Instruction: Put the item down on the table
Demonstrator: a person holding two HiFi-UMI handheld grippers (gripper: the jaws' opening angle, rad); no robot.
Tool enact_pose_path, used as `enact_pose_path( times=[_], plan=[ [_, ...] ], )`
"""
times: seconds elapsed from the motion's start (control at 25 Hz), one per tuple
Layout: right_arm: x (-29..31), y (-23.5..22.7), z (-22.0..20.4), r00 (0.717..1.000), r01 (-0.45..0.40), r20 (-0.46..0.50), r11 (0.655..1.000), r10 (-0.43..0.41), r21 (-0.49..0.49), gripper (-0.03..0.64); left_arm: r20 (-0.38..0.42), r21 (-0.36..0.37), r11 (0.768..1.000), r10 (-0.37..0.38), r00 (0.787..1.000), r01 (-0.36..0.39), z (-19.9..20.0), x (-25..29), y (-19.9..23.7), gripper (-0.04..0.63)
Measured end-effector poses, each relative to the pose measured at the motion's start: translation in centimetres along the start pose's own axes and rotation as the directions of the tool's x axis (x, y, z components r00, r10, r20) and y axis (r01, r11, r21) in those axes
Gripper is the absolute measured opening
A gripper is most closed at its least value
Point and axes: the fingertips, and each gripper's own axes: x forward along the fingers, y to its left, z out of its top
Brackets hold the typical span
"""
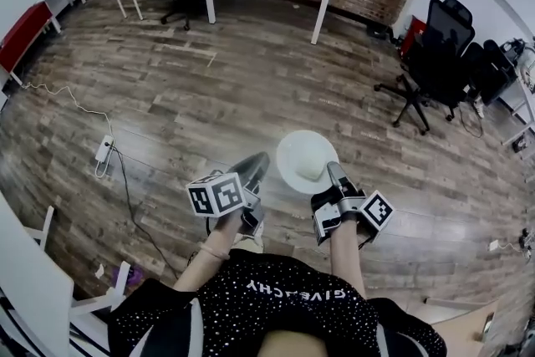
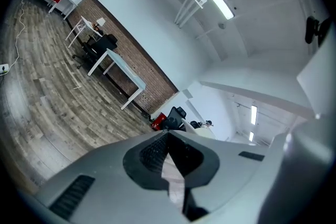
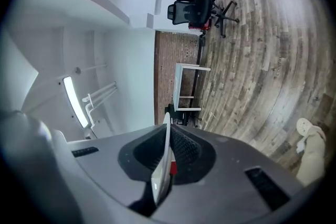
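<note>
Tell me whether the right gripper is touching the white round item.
Touching. In the right gripper view, the right gripper is shut on the thin rim of the white round item, with its pads pressing both faces.

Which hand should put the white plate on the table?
Right. The right gripper is already shut on the rim of the plate. The left gripper is shut beside it and holds nothing.
</note>
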Motion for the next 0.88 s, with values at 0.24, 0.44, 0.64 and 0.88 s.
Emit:
enact_pose_path(
  times=[0.24,0.44,0.64,0.88],
  plan=[
    [8.1,1.5,2.6,1.000,-0.008,-0.001,1.000,0.008,-0.008,0.026,-0.009,0.008,1.000,-0.007,1.000,0.007,5.7,5.6,2.6,0.009],
    [13.4,1.1,3.8,1.000,-0.006,0.006,1.000,0.006,0.005,0.026,-0.019,0.007,1.000,-0.002,1.000,0.002,8.8,8.9,5.5,0.009],
    [17.6,0.5,4.6,1.000,-0.004,0.011,1.000,0.004,0.025,0.026,-0.020,0.005,1.000,0.007,1.000,-0.007,11.5,11.1,8.0,0.009],
    [20.8,0.4,5.4,1.000,0.005,-0.006,1.000,-0.004,0.023,0.026,0.012,-0.046,0.999,0.019,1.000,-0.018,13.7,13.2,10.1,0.009]
  ],
)
